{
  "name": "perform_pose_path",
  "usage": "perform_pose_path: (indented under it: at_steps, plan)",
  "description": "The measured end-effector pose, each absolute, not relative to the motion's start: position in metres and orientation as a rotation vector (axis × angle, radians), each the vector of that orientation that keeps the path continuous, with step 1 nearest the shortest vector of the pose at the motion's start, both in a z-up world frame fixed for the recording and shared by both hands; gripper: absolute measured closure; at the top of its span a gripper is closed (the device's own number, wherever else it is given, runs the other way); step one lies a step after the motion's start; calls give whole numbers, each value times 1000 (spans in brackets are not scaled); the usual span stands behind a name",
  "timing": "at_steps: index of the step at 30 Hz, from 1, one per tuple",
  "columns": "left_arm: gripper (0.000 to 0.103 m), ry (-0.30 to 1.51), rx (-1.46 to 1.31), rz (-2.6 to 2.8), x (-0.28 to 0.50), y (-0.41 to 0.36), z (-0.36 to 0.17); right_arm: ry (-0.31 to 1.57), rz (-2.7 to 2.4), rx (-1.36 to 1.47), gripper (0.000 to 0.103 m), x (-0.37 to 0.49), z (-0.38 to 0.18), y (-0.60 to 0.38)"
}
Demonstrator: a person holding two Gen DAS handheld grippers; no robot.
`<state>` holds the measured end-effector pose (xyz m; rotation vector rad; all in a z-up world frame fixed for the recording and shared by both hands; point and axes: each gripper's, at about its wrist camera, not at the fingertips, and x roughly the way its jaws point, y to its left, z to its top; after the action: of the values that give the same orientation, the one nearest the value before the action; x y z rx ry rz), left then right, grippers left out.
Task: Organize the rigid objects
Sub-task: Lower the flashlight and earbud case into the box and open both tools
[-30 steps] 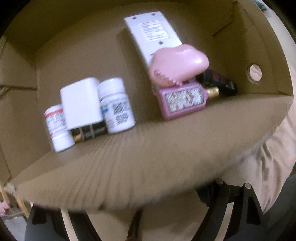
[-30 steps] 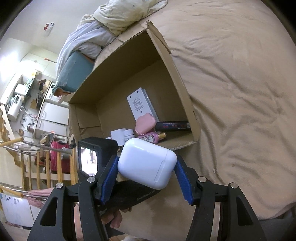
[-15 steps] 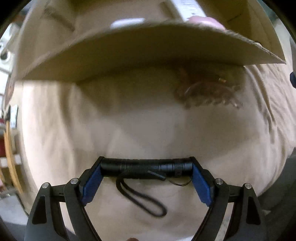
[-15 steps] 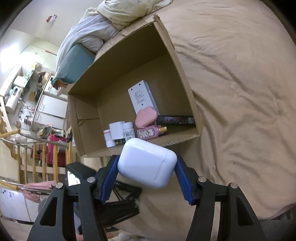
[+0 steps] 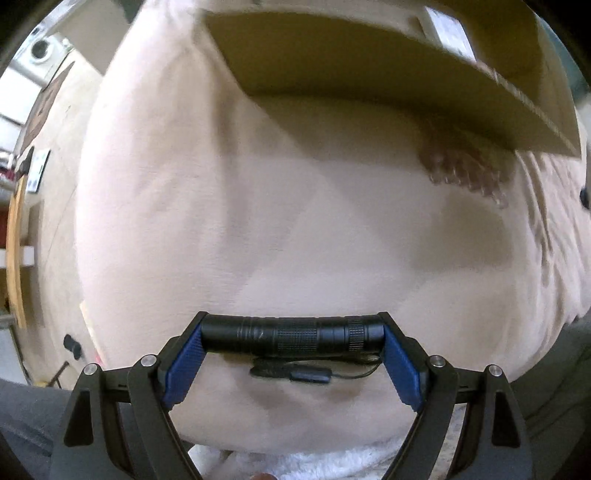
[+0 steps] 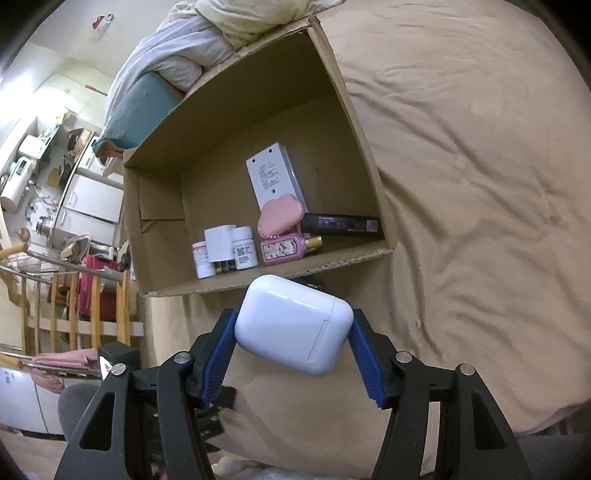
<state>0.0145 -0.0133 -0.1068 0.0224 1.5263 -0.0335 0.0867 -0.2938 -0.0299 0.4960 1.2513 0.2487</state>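
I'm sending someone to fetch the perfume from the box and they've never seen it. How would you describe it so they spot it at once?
Look in the open cardboard box on the tan bedspread, along its near wall. The perfume bottle lies on its side just under the pink cloud-shaped case, right of the white pill bottles. It alone is pink with a patterned label and a gold cap.

Labels on white box (image 6: 275, 177), bottles (image 6: 245, 247) (print illegible).

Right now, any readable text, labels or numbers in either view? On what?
None legible.
White flat device: printed label, too small.
Two white pill bottles: labels with a code square, unreadable.
Black long box: red print, blurred.
Cardboard box sticker: blurred.
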Motion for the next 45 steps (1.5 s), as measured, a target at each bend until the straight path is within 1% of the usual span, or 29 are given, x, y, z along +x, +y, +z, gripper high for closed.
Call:
perform_pose_path:
  at_steps: [4,9,14,20,23,29,31,33,36,41,45]
  plan:
    - [18,1452,-52,6,32,9,-72,1252,269,484,39,81,-28,-292]
    - [18,1282,-88,23,28,24,-17,1224,297,456,39,77,-18,-287]
    - [18,1153,-128,14,49,26,38,1186,338,452,39,82,-1,-280]
    - [18,996,-122,-5,121,12,125,1137,375,447,39,105,28,-270]
    - [18,925,-144,-14,146,2,156,1107,389,433,39,122,45,-265]
    - [18,816,-166,-33,186,-18,190,1019,405,410,39,155,78,-258]
    - [18,794,-143,-23,195,-25,188,997,400,399,39,163,81,-256]
    - [18,802,-128,-19,202,-32,174,991,399,390,39,169,77,-255]
    - [18,871,-82,-30,212,-44,131,1014,393,373,39,172,59,-252]
    - [18,1014,-5,-30,215,-59,51,1105,345,300,39,174,22,-247]
    - [18,1041,60,-17,208,-69,17,1160,311,232,39,178,1,-245]
